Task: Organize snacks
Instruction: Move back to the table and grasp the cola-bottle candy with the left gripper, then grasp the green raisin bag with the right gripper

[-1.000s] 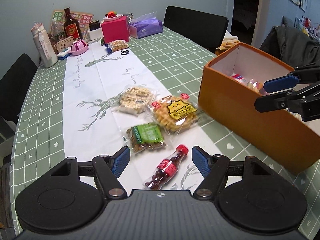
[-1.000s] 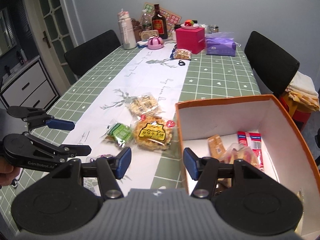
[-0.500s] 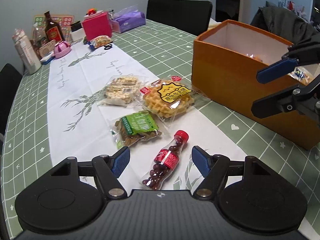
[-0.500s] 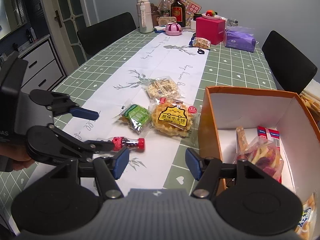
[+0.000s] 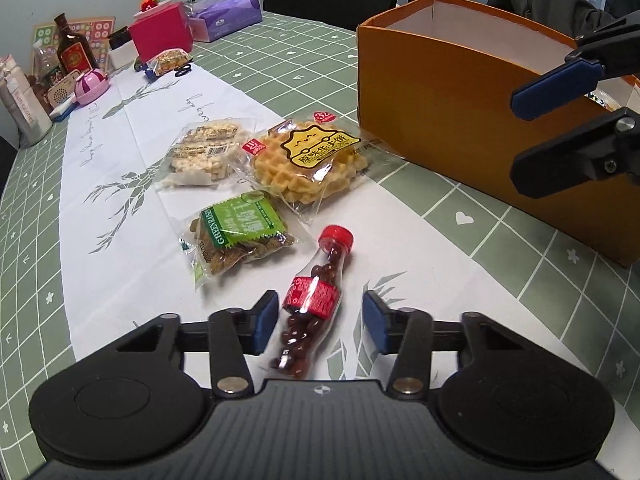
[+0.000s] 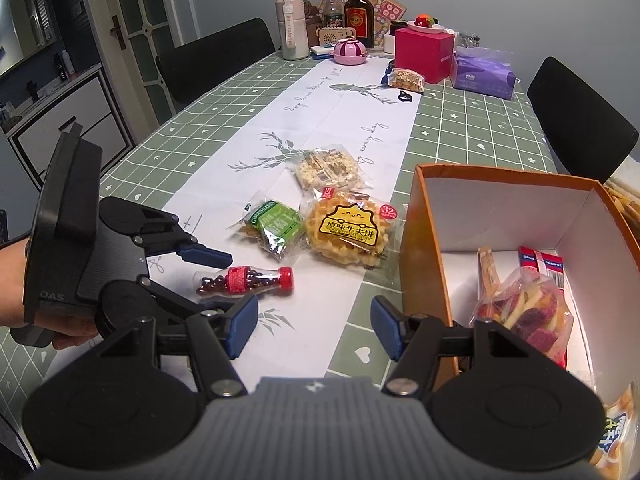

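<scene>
Left gripper (image 5: 316, 322) low over the table, jaws closing w/ the little candy bottle (image 5: 314, 294) lying between them; pads (image 5: 264, 320) not pressing yet, small gap on both sides. Bottle flat on its side on the white runner (image 5: 120, 216), red cap pointing away toward the waffle pack (image 5: 308, 160), so the blue pads come in at the round middle by the red label, prob. the best spot to pinch and not slip. Right gripper (image 6: 312, 324) spread apart, holding nothing, hanging near the corner of the orange box (image 6: 408, 240), prob. waiting out of the way. Box open at the top, w/ a bag of fruit chips (image 6: 524, 316) & a few flat packs already inside, so likely the home for all the snacks. Still out on the table: green raisin pack (image 5: 236, 232), rice cracker pack (image 5: 204, 156) & the waffle, close together just beside the box. Far end of the table full of other stuff, e.g. pink box (image 6: 424, 52) & tissue pack (image 6: 484, 72), not part of this job by the look of it.
</scene>
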Demonstrator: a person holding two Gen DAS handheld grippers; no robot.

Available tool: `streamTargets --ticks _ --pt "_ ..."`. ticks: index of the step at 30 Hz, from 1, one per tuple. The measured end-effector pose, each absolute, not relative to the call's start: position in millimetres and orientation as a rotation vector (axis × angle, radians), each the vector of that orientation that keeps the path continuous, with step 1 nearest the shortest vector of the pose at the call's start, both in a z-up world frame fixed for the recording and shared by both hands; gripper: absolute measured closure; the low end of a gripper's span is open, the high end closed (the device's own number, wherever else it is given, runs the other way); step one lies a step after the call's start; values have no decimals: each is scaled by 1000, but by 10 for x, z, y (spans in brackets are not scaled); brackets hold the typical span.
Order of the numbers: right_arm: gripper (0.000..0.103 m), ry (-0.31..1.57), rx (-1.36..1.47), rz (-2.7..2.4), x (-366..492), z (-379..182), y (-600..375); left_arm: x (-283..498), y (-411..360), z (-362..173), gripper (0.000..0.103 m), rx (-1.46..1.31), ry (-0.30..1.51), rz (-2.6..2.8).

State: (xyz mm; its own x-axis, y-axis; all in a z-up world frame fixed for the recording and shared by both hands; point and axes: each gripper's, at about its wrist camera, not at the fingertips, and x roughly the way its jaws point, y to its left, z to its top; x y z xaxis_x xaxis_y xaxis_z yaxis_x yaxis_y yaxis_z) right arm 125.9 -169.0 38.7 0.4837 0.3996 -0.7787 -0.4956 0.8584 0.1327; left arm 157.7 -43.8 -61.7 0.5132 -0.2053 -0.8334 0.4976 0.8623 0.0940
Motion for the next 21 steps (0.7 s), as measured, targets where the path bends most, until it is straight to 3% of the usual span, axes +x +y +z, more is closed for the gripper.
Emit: streamTargets --ticks 1,2,17,21 --pt "41 916 -117 546 1254 379 -1688 1574 -429 -623 67 342 953 -433" --pt "41 917 -119 546 1254 374 -1686 1563 -411 -634 69 339 966 -435" --pt "41 930 -169 555 1264 177 -1343 1174 -5 -605 69 390 1073 -338" --pt "35 842 -355 645 1248 179 -1051 1160 130 -594 69 360 1076 -321"
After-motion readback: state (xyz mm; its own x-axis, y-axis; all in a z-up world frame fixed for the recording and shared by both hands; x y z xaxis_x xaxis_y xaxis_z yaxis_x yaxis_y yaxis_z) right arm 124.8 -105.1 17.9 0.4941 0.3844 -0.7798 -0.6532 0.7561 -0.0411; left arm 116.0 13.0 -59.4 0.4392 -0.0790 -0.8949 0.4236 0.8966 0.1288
